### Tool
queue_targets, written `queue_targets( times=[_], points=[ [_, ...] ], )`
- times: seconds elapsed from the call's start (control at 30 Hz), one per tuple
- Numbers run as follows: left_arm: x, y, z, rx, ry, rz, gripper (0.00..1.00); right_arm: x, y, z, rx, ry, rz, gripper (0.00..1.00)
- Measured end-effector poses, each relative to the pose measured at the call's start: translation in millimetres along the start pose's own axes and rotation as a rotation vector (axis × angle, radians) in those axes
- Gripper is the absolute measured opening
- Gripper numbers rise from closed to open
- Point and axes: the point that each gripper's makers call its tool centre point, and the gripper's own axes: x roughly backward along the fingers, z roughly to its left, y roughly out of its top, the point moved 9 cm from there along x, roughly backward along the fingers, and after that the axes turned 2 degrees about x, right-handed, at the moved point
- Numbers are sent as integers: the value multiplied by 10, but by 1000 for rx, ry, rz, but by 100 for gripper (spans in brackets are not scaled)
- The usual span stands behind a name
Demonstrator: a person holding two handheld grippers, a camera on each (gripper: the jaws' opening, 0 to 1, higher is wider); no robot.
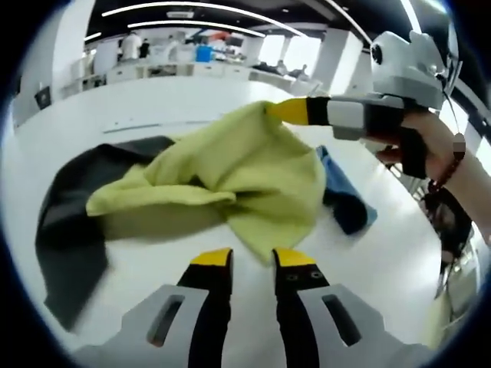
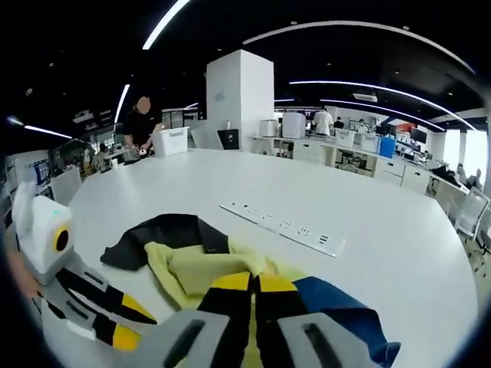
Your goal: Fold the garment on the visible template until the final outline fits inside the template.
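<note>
On white table (image 1: 153,100), crumpled yellow-green garment (image 1: 230,172)

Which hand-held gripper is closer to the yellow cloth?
Right. The right hand-held gripper is pinching the yellow cloth at its far edge, while the left hand-held gripper sits open just short of its near edge.

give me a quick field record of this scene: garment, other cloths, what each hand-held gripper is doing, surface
garment: yellow-green garment, crumpled, partly lifted
dark cloth: black cloth, lying under and beside the garment
blue cloth: blue cloth, at the garment's far side
right hand-held gripper: shut on the garment's raised edge, held by a person's hand
left hand-held gripper: open, jaws apart just short of the garment's near edge
surface: white table
fold state: not yet folded flat
</note>
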Motion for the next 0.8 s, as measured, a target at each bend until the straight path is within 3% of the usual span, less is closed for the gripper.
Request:
queue_targets(
  times=[0.13,0.33,0.47,0.57,0.8],
  points=[
    [-52,-14,-24,26,21,16,13,-19,-17,-13,-6,-6,5,0],
    [-84,-15,-118,54,47,25,15,-35,-25,-14,8,-10,14,0],
    [-112,-6,-155,33,77,27,12,-36,-27,-14,7,-11,16,0],
    [-123,2,-132,12,119,38,4,-33,-24,-8,8,-12,17,0],
    [-158,14,-159,8,138,39,1,-32,-18,15,13,-9,20,0]
  ],
)
